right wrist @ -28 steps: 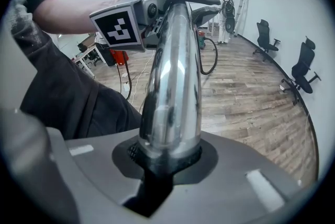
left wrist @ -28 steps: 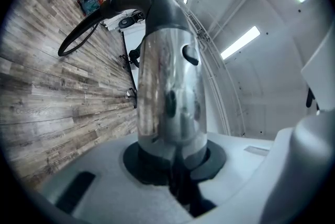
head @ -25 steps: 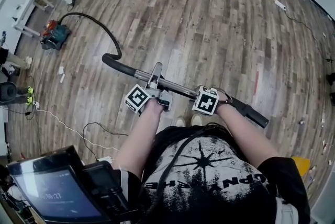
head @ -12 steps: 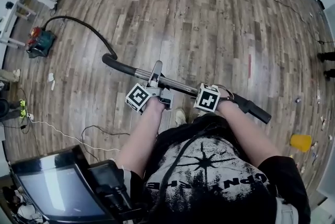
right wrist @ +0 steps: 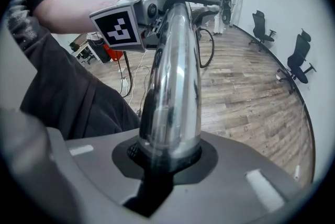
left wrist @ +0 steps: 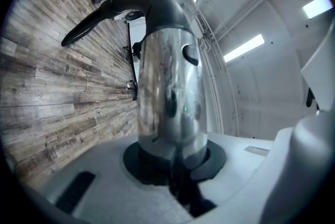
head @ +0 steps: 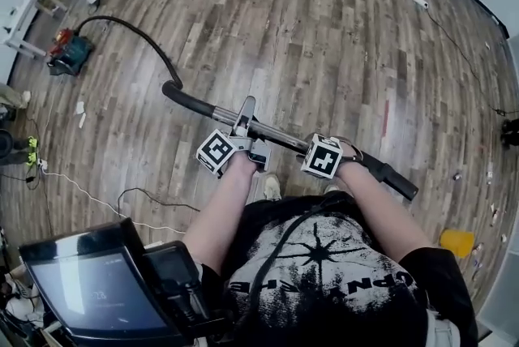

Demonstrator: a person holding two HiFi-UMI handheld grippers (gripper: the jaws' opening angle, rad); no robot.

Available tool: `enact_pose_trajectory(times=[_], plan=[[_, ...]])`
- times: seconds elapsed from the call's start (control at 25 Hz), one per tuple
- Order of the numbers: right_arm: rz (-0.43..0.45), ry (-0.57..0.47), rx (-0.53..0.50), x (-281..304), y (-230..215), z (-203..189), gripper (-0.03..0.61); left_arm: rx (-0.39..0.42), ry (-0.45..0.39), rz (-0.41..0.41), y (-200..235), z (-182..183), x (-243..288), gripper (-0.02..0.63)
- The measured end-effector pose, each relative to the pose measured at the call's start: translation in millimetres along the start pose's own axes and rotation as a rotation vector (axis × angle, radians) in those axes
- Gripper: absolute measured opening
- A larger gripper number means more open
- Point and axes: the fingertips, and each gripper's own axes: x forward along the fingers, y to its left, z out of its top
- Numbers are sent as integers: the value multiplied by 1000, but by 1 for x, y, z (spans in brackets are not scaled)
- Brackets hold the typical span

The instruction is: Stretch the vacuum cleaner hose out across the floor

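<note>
The main danger, as it seems, is at the far end. The hose (head: 139,31) runs to the small vacuum cleaner (head: 66,53), which stands on the floor (head: 340,37) at the upper left of the head view, near some desk legs. If the person pulls too far or too quickly, the hose can become tight and drag the machine, tip it over, or come out of its socket.

A second danger is the grip. The left gripper (head: 246,126) and the right gripper (right wrist: 168,157) are both clenched on the shiny metal tube (head: 280,136), and each gripper view shows the tube seated between the dark pads. The tube is smooth and round, so a sudden pull could make it slide or turn in the jaws.

A thin white cable (head: 85,193) lies on the floor beside the person, to the lower left in the head view. It could catch a foot, if the person steps that way.

The hose is black, thin and flexible. It leaves the machine, makes a wide arc over the boards, and joins the black curved handle (head: 180,96) at the left end of the tube. It is not straight yet, so probably some slack is left. The tube is held almost level in front of the body, above the floor.
</note>
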Motion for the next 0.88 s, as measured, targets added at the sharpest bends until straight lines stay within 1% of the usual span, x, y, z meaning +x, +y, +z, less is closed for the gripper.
enact_pose_trajectory(times=[0.08,0.12,0.2,0.36,0.52,0.64,0.72,0.8,0.88], plan=[[11,-5,-12,-4,-1,-12,77,60,-3,57,9,-9,-2,44],[17,-8,-19,-7,-1,-20,77,65,-9,66,8,-17,-1,44],[26,-14,-32,-14,-2,-38,77,46,-26,57,1,-37,3,44],[31,-25,-52,-31,-8,-81,77,57,-45,30,-9,-81,18,44],[34,-21,-69,-52,-16,-127,78,74,-62,71,-9,-124,32,44],[35,-21,-80,-63,-19,-158,80,64,-70,61,-15,-157,41,44],[38,-23,-84,-69,-21,-176,80,73,-74,62,-18,-174,47,44],[42,-24,-82,-76,-25,-190,80,93,-73,88,-16,-187,53,44],[44,-27,-73,-79,-27,-201,80,81,-67,88,-19,-199,60,44]])
